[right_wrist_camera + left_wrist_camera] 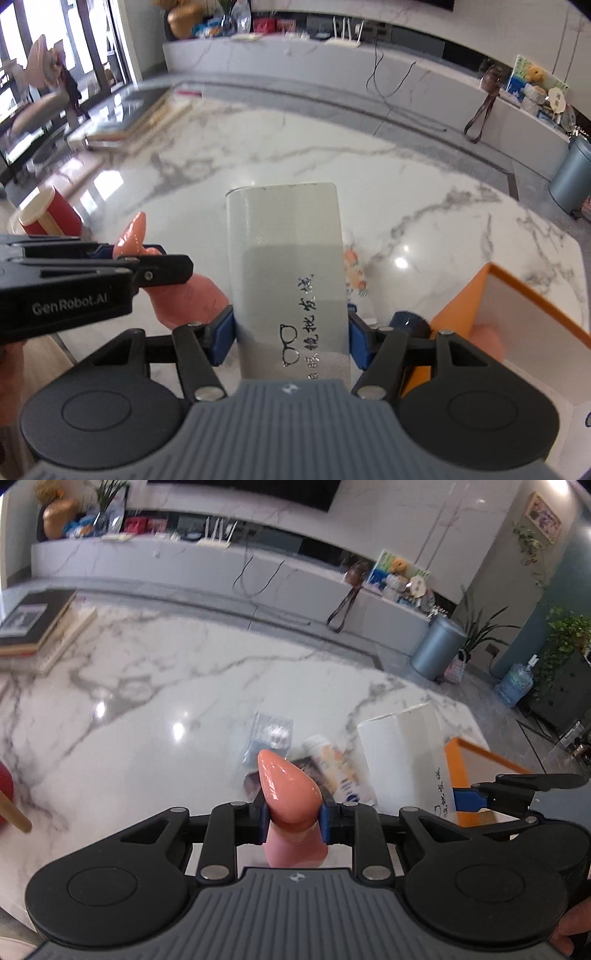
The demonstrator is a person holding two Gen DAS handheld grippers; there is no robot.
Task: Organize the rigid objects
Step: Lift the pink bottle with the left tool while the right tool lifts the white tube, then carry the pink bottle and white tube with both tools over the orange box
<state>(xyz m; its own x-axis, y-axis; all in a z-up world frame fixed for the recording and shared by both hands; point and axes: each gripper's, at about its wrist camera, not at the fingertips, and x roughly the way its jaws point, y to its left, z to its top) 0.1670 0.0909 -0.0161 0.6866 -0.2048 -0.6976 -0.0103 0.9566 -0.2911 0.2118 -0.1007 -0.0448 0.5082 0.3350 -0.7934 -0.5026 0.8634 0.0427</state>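
My left gripper is shut on a glossy pink cone-shaped object and holds it above the marble table. The same pink object shows at the left of the right wrist view, in the left gripper. My right gripper is shut on a white glasses case with black printed characters, held above the table; the case also shows in the left wrist view. An orange-rimmed box stands at the right, just beside the right gripper.
A white bottle with orange print, a clear packet and a dark flat item lie on the table under the left gripper. A red cylinder stands at the left. Stacked books lie at the far left edge.
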